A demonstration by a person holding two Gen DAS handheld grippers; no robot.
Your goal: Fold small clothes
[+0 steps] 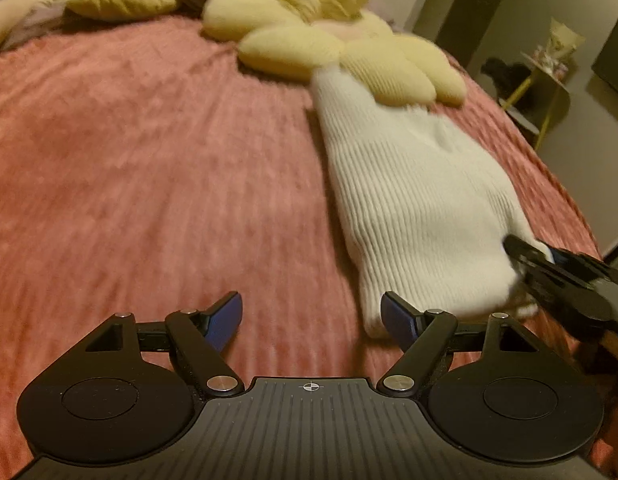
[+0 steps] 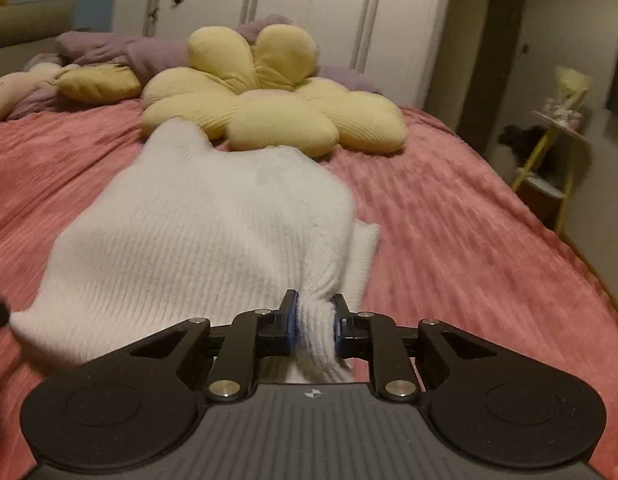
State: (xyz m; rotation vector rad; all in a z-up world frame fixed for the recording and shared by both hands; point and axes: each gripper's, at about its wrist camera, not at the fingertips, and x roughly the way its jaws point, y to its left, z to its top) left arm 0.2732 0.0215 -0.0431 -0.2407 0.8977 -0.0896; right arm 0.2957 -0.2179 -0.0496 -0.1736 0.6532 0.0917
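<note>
A bed is covered by a pink ribbed blanket [image 2: 449, 216], and on it a white ribbed knit garment [image 2: 213, 232] is laid lengthwise, its far end reaching a yellow flower-shaped cushion [image 2: 269, 112]. Behind the cushion a heap of lilac bedding [image 2: 109, 50] is seen, and beyond that white wardrobe doors [image 2: 309, 4]. To the right of the cushion, off the bed, a small yellow-legged side table [image 2: 557, 148] is set against the wall. The near hem of the garment is pinched in the nearly closed right gripper [image 2: 315, 320]. The left gripper [image 1: 311, 318] is held wide apart over bare blanket with nothing gripped, its right finger just beside the garment's near corner
</note>
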